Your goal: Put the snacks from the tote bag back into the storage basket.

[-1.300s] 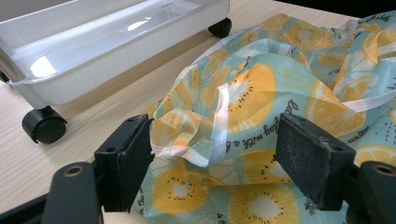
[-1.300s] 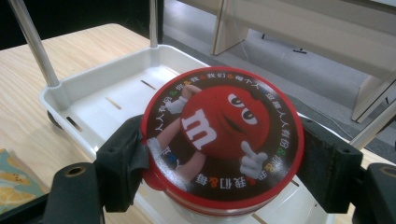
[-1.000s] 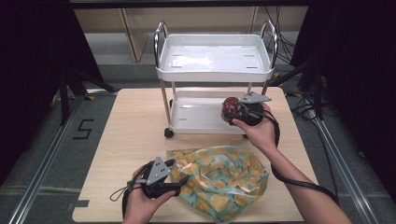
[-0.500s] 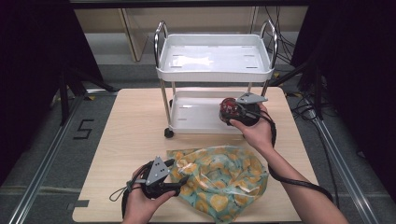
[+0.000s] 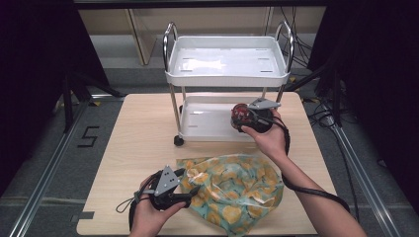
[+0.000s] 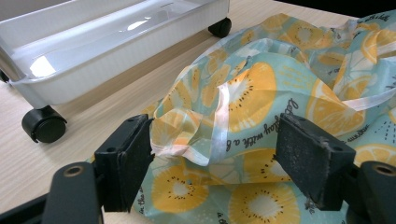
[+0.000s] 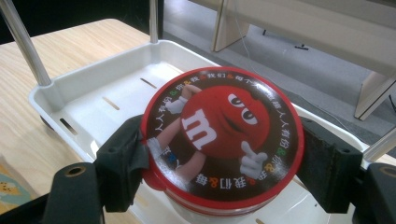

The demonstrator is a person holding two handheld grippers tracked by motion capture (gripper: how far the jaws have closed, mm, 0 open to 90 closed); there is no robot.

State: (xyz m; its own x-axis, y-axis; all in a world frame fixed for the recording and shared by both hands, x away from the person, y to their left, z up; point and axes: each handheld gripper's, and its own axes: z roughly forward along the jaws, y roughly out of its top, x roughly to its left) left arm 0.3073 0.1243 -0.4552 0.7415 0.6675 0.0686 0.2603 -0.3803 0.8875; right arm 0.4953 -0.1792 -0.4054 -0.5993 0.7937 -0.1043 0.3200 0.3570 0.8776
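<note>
Right gripper (image 7: 219,154) was clamped on the rim of a round red-lidded candy tub (image 7: 222,140), held over the right end of the white cart's (image 5: 227,74) lower tray (image 5: 207,123). Left gripper (image 6: 219,158), at the near left of the table (image 5: 133,143), stood with jaws apart around a fold of the citrus-print plastic bag (image 6: 261,93); left pad touched the film, right pad was clear.

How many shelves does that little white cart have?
2: the upper tray sits empty at the top of the cart; the lower tray is near the tabletop, where the right gripper holds a red-lidded candy tub.
</note>
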